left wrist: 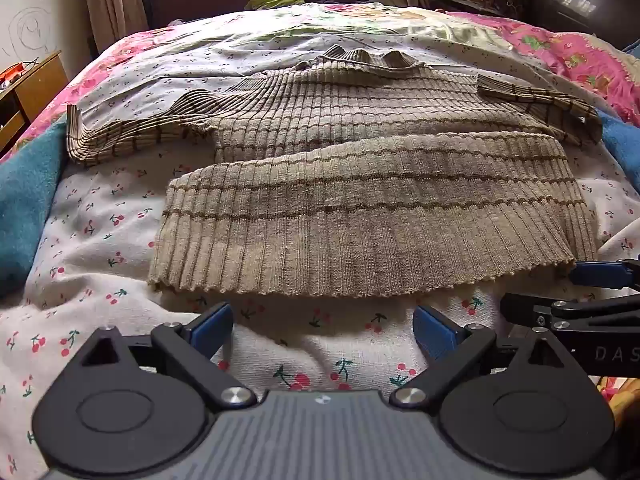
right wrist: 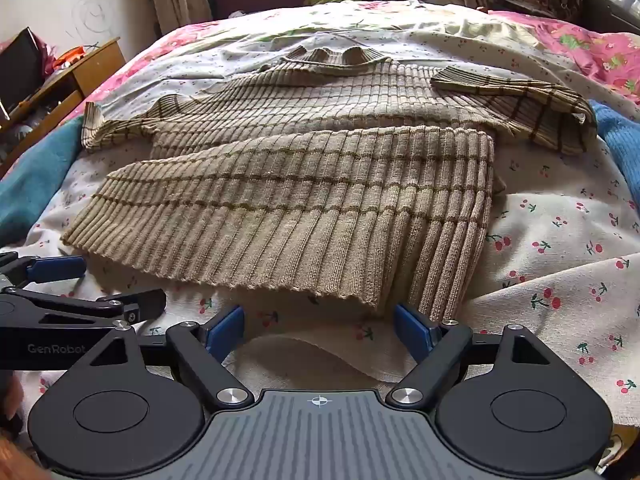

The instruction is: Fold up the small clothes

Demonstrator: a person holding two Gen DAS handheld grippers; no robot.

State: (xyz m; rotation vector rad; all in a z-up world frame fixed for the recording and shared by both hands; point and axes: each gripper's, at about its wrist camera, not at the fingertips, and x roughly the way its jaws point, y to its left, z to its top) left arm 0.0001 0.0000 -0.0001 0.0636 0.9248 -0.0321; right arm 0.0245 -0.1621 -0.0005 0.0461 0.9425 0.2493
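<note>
Now both grippers wait at the near hem of a ribbed sweater (left wrist: 360,184) on the bed.

Lying flat on the cherry-print sheet (left wrist: 100,264), the tan, brown-striped sweater has its bottom part folded up over the body, collar (left wrist: 360,58) at the far end, one sleeve (left wrist: 132,132) stretched out to the left and the other sleeve (left wrist: 548,104) bent back at the right. Just short of the hem, the left gripper (left wrist: 323,330) hangs with its blue fingers spread wide and nothing between them. Beside it, the right gripper (right wrist: 319,330) is likewise wide open and holds nothing, its right finger (right wrist: 412,332) close to the sweater's near corner.
</note>
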